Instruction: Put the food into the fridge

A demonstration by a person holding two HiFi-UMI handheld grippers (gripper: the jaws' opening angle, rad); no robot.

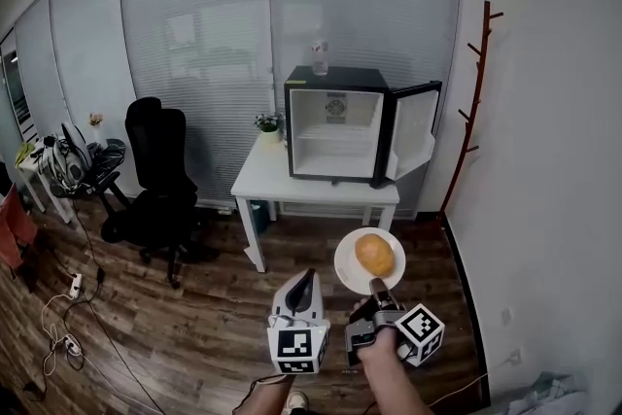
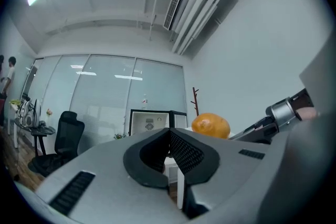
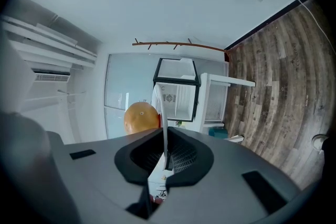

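Observation:
A round orange-brown piece of food (image 1: 375, 254) lies on a white plate (image 1: 346, 269), held over the wooden floor. My right gripper (image 1: 378, 288) is shut on the plate's near rim; in the right gripper view the rim (image 3: 162, 113) runs edge-on between the jaws, with the food (image 3: 140, 118) beside it. My left gripper (image 1: 307, 277) hangs just left of the plate, jaws together and empty. In the left gripper view the food (image 2: 211, 126) shows past the closed tips (image 2: 169, 131). The small black fridge (image 1: 335, 126) stands ahead on a white table (image 1: 260, 180), door (image 1: 413, 136) swung open to the right.
A black office chair (image 1: 160, 170) stands left of the table. A wooden coat rack (image 1: 473, 102) leans by the right wall. Cables and a power strip (image 1: 68, 306) lie on the floor at the left. A small plant (image 1: 267, 124) sits beside the fridge.

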